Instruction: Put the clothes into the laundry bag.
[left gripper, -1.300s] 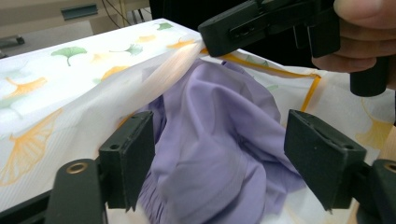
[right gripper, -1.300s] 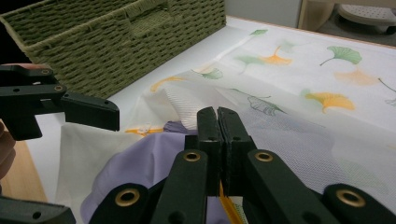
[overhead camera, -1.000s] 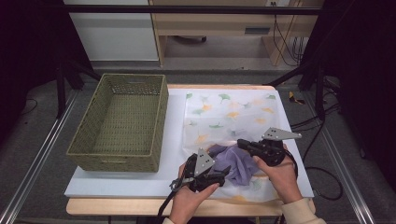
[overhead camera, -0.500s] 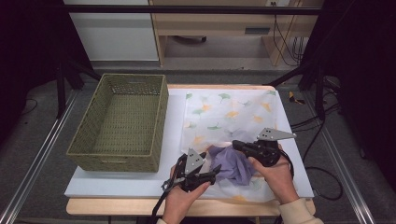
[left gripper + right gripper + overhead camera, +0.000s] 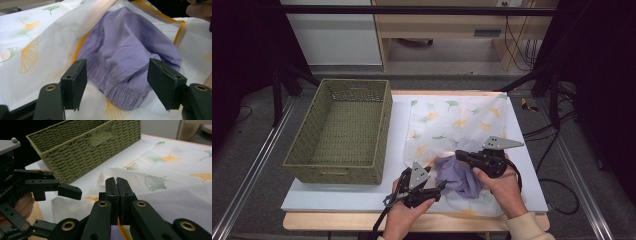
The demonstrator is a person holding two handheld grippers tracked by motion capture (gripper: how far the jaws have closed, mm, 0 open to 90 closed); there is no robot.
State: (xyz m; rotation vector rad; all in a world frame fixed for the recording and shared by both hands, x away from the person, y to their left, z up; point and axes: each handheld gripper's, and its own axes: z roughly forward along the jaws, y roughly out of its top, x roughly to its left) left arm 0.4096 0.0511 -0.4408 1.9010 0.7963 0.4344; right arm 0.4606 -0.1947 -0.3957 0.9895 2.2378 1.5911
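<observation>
While right gripper (image 5: 117, 202) pinches the mesh bag (image 5: 452, 120), left gripper (image 5: 117, 82) gapes around purple garment (image 5: 130, 55)

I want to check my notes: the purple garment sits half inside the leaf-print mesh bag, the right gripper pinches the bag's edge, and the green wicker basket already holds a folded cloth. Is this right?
Not quite. The green wicker basket is empty, as the high view shows. The rest stands: the purple garment sits half inside the leaf-print mesh bag, and the right gripper pinches the bag's edge.
</observation>
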